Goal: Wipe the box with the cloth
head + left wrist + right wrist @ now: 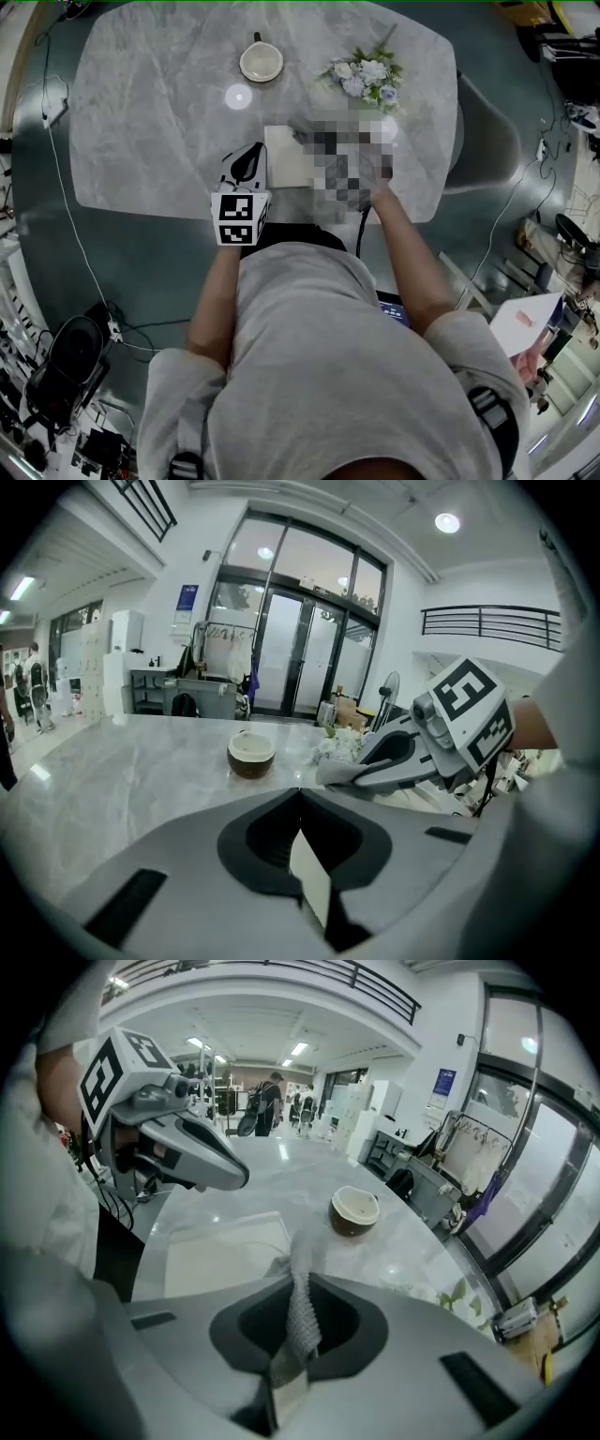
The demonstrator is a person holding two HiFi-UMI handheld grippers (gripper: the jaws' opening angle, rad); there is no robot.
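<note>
Only the left gripper view shows the left tool (300,797) shut tight on a thin edge of the flat cream box (313,885), which shows as a pale sliver between its jaws. In the head view that tool merely sits at the box's left edge on the grey marble tabletop (150,112). The right gripper view alone shows the right tool (298,1283) clamped on a grey knitted cloth (300,1312). A strip of the cloth runs out ahead of the jaws towards the box's near side; whether it touches the box cannot be told. In the head view the box's right part is blurred over, so the right tool and the cloth cannot be made out there. The left gripper view catches the right tool from the side, above the box, with the cloth bunched at its tip. Beyond the box stands a brown bowl with a cream inside (261,63). A bunch of white and pale blue flowers (366,75) lies beyond the box's right corner, half hidden behind the right tool in the left gripper view.
</note>
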